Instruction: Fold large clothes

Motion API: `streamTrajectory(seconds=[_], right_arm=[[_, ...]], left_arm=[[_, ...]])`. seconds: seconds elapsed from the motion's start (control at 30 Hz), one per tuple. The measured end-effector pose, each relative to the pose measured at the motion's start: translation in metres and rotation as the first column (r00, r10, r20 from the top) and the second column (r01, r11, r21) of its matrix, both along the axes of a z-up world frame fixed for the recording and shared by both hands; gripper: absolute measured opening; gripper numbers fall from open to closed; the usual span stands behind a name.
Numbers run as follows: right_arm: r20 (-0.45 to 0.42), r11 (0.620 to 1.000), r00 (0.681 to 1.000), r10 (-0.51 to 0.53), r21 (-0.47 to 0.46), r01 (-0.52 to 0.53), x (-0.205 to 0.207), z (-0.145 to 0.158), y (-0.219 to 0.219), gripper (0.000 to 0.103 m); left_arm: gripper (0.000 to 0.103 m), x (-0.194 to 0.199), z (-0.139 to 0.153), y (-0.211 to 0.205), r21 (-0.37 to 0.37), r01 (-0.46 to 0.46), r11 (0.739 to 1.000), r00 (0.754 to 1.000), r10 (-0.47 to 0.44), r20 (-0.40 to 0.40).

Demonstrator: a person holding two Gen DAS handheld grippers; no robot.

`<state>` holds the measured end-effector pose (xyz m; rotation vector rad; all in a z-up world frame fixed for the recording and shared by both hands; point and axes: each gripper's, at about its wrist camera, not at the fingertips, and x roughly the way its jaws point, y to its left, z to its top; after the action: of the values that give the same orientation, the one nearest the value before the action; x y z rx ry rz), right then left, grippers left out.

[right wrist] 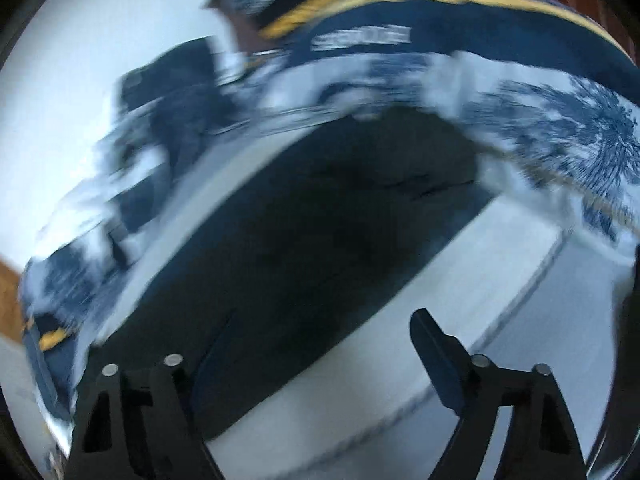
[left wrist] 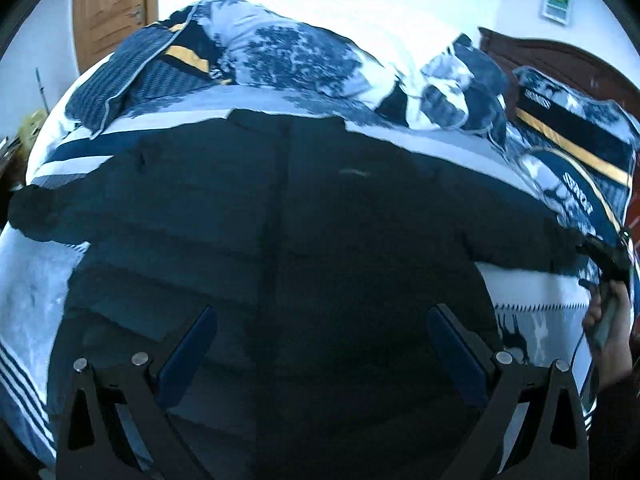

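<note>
A dark quilted jacket [left wrist: 280, 208] lies spread flat, sleeves out, on a bed's blue-and-white patterned bedding [left wrist: 280, 60]. The left gripper [left wrist: 322, 344] hovers over its lower body, jaws wide apart and empty. The right gripper [right wrist: 316, 344], blurred, hangs open above a sleeve [right wrist: 320, 220].

Open air over the bed, clutter along the far edge.

My left gripper [left wrist: 320, 344] hangs wide open over the jacket [left wrist: 280, 220], nothing between its fingers. Bunched duvet [left wrist: 288, 52] and pillows [left wrist: 572, 148] wall off the far side, the headboard [left wrist: 560, 60] behind them. My right gripper [right wrist: 316, 356], jaws apart, has bare sheet [right wrist: 500, 320] beside the sleeve [right wrist: 320, 220]; the blurred pillow [right wrist: 520, 92] crowds beyond.
</note>
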<state>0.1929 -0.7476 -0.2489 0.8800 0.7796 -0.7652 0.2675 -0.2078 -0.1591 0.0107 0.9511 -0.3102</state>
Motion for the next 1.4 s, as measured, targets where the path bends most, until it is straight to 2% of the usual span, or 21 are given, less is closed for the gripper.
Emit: streamTrajectory(seconds=[0.1, 0.17, 0.2, 0.23, 0.3, 0.33, 0.37, 0.43, 0.53, 0.63, 0.73, 0.83, 0.97, 1.0, 1.07, 1.17, 1.27, 1.37, 1.4], right_arm=[[0.008, 0.996, 0.999, -0.048, 0.075, 0.047, 0.005, -0.033, -0.046, 0.079], [-0.015, 0.999, 0.999, -0.033, -0.003, 0.033, 0.019, -0.032, -0.054, 0.078], [-0.041, 0.998, 0.999, -0.005, -0.059, 0.003, 0.031, -0.028, -0.054, 0.07], [-0.068, 0.996, 0.997, 0.021, -0.081, -0.027, 0.041, -0.029, -0.054, 0.049], [-0.141, 0.988, 0.989, 0.048, -0.137, -0.068, 0.058, -0.029, -0.055, 0.021], [-0.138, 0.987, 0.988, 0.068, -0.135, -0.087, 0.061, -0.026, -0.052, 0.007], [-0.129, 0.986, 0.989, 0.073, -0.137, -0.091, 0.061, -0.019, -0.048, 0.006], [-0.097, 0.975, 0.993, 0.07, -0.204, -0.089, 0.055, 0.009, -0.037, 0.006], [-0.002, 0.947, 0.993, 0.12, -0.299, -0.115, 0.046, 0.069, 0.002, 0.005], [0.092, 0.901, 0.969, 0.231, -0.395, -0.177, 0.036, 0.135, 0.068, 0.005], [0.18, 0.849, 0.92, 0.348, -0.476, -0.228, 0.026, 0.19, 0.148, 0.005], [0.255, 0.819, 0.842, 0.475, -0.478, -0.317, 0.018, 0.218, 0.231, 0.005], [0.279, 0.762, 0.748, 0.602, -0.48, -0.435, 0.021, 0.21, 0.327, 0.005], [0.275, 0.736, 0.711, 0.647, -0.469, -0.489, 0.031, 0.201, 0.35, 0.005], [0.232, 0.685, 0.666, 0.709, -0.452, -0.572, 0.052, 0.187, 0.388, 0.005], [0.248, 0.645, 0.604, 0.758, -0.427, -0.634, 0.075, 0.169, 0.439, 0.005], [0.222, 0.594, 0.555, 0.801, -0.409, -0.693, 0.1, 0.147, 0.476, 0.005], [0.234, 0.581, 0.531, 0.814, -0.339, -0.74, 0.11, 0.118, 0.495, 0.008], [0.238, 0.585, 0.534, 0.811, -0.309, -0.75, 0.116, 0.104, 0.499, 0.009]], left_arm=[[0.103, 0.0, -0.014, 0.002, -0.019, -0.014, 1.0, 0.999, 0.013, -0.042], [0.103, -0.001, -0.021, 0.005, -0.025, -0.022, 0.999, 0.997, 0.02, -0.073], [0.103, -0.003, -0.023, 0.007, -0.015, -0.031, 0.999, 0.996, 0.029, -0.082], [0.103, -0.005, -0.023, 0.009, -0.008, -0.038, 0.999, 0.995, 0.038, -0.088], [0.103, -0.012, -0.018, 0.013, -0.001, -0.036, 0.999, 0.996, 0.036, -0.084], [0.103, -0.016, -0.015, 0.014, 0.009, -0.037, 0.999, 0.997, 0.038, -0.074], [0.103, -0.019, -0.011, 0.015, 0.017, -0.039, 0.999, 0.997, 0.04, -0.065], [0.103, -0.023, -0.004, 0.019, 0.02, -0.034, 0.999, 0.998, 0.035, -0.052], [0.103, -0.032, 0.013, 0.03, 0.008, -0.049, 0.999, 0.998, 0.049, -0.033], [0.103, -0.041, 0.028, 0.044, -0.02, -0.073, 0.997, 0.997, 0.073, -0.021], [0.103, -0.052, 0.042, 0.058, -0.037, -0.093, 0.995, 0.996, 0.093, -0.003], [0.103, -0.061, 0.048, 0.074, -0.052, -0.113, 0.992, 0.994, 0.113, -0.005], [0.103, -0.071, 0.049, 0.097, -0.015, -0.131, 0.991, 0.991, 0.131, 0.005], [0.103, -0.071, 0.049, 0.101, -0.004, -0.134, 0.991, 0.991, 0.134, 0.009], [0.103, -0.069, 0.045, 0.112, 0.013, -0.158, 0.987, 0.987, 0.157, 0.013], [0.103, -0.06, 0.033, 0.132, -0.033, -0.219, 0.975, 0.976, 0.218, -0.023], [0.103, -0.051, 0.025, 0.143, -0.044, -0.243, 0.969, 0.97, 0.242, -0.028], [0.103, -0.039, 0.018, 0.155, -0.035, -0.27, 0.962, 0.962, 0.268, -0.042], [0.103, -0.037, 0.016, 0.158, -0.039, -0.277, 0.96, 0.961, 0.275, -0.043]])
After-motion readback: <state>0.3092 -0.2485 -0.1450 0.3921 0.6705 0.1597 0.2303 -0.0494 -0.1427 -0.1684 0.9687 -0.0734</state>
